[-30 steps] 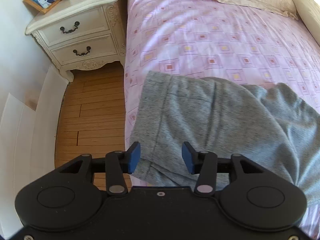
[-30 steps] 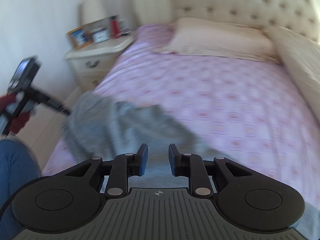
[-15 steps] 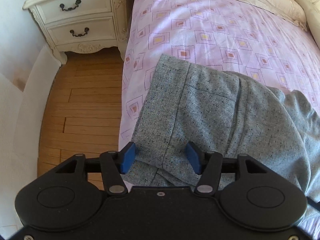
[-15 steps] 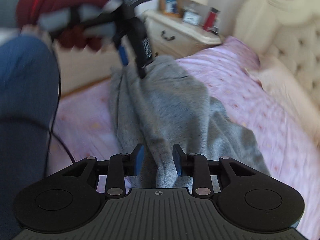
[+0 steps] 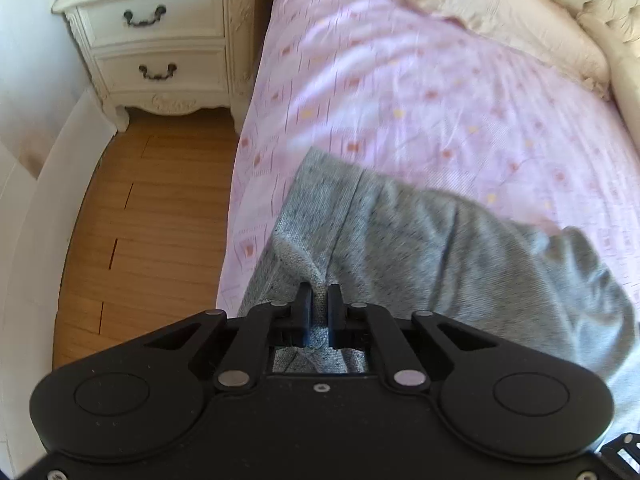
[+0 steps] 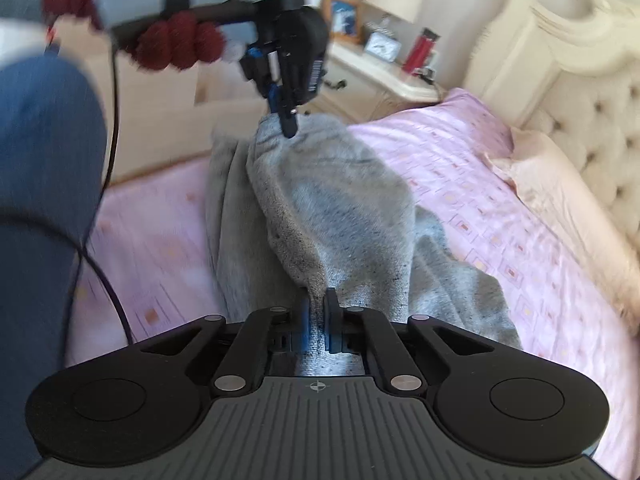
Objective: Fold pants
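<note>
- The grey speckled knit pants (image 5: 440,248) lie rumpled on the bed's pink patterned sheet (image 5: 400,92), near its edge by the wooden plank floor (image 5: 152,216).
- The left gripper (image 5: 319,300) has its fingers clamped on a raised fold of the pants.
- The right gripper (image 6: 319,304) likewise pinches a bunched ridge of the grey cloth.
- In the right wrist view, a red-gloved hand (image 6: 168,36) holds the left gripper.
- A cream carved nightstand (image 5: 160,40) stands beside the bed.

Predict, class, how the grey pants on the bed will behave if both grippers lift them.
The grey pants will probably sag between grips: the knit already bunches where the left gripper and right gripper pinch it. They look light and unlikely to slip, since the fabric seems textured.
</note>
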{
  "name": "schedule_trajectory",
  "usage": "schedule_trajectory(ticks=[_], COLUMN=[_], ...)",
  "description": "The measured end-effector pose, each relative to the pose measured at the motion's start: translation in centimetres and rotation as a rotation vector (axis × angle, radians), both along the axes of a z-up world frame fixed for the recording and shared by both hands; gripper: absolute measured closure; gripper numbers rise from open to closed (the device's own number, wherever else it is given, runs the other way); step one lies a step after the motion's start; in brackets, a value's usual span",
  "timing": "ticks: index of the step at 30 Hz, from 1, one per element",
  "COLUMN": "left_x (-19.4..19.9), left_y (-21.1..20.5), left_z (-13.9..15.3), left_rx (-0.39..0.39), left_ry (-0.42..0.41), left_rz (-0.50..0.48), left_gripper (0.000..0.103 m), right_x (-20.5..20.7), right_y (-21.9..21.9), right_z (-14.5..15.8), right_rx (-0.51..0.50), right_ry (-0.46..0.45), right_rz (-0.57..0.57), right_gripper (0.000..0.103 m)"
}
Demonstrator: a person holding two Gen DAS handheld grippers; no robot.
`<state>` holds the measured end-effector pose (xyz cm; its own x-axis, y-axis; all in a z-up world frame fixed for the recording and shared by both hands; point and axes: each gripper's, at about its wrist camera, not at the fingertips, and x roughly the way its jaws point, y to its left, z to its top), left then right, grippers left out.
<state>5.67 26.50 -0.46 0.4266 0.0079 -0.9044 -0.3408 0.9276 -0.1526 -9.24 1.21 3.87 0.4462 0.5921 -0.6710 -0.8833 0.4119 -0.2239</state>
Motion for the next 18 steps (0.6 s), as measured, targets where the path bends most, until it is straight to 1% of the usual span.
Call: schedule_trajectory(ticks=[2,3,4,6,8,9,11,12,13,14,15,16,18], left_x=[-0.6,-1.1,-1.5,-2.2,-2.3,-2.3,-2.0,-1.9,-1.9,-2.0,-2.2,-2.3,-2.4], left_y=[0.0,0.0,-0.2,-0.2,-0.3,-0.5,-0.6,-0.7,-0.8,-0.8,-0.8,-0.6,-0.7], left_z=[1.7,2.5,3.0,3.2,2.0,1.0,-1.3,-2.2,-2.6,-2.3,-1.6,-0.8,1.2], left_rx=[0.013,0.022,0.033,0.044,0.065,0.082,0.092,0.098,0.109,0.119,0.122,0.117,0.123], left_ry=[-0.028,-0.043,-0.049,-0.04,-0.001,0.026,0.087,0.108,0.112,0.102,0.089,0.077,0.042], left_rz=[-0.018,-0.035,-0.049,-0.078,-0.104,-0.108,-0.11,-0.113,-0.121,-0.12,-0.11,-0.104,-0.099], left_gripper=[0.094,0.094,0.094,0.094,0.093,0.093,0.091,0.089,0.088,0.085,0.084,0.084,0.084], right_x=[0.1,0.0,-0.2,-0.8,-0.8,-0.9,-1.0,-1.1,-1.1,-0.7,-0.3,0.1,0.7], right_y=[-0.5,-0.6,-0.4,0.0,0.7,1.0,1.2,1.0,0.5,0.0,-0.6,-1.2,-2.5], right_z=[1.0,1.2,1.1,0.2,-1.4,-2.3,-3.3,-3.3,-2.9,-2.3,-1.8,-1.1,-0.2], right_rx=[0.043,0.048,0.037,0.0,-0.047,-0.066,-0.082,-0.071,-0.053,-0.028,-0.001,0.028,0.081], right_ry=[0.059,0.077,0.084,0.066,0.089,0.105,0.121,0.122,0.144,0.186,0.226,0.254,0.269], right_rz=[-0.002,0.007,0.022,0.045,0.05,0.051,0.048,0.043,0.039,0.037,0.027,0.01,-0.033], right_gripper=[0.097,0.097,0.097,0.097,0.096,0.093,0.092,0.091,0.091,0.088,0.084,0.084,0.083])
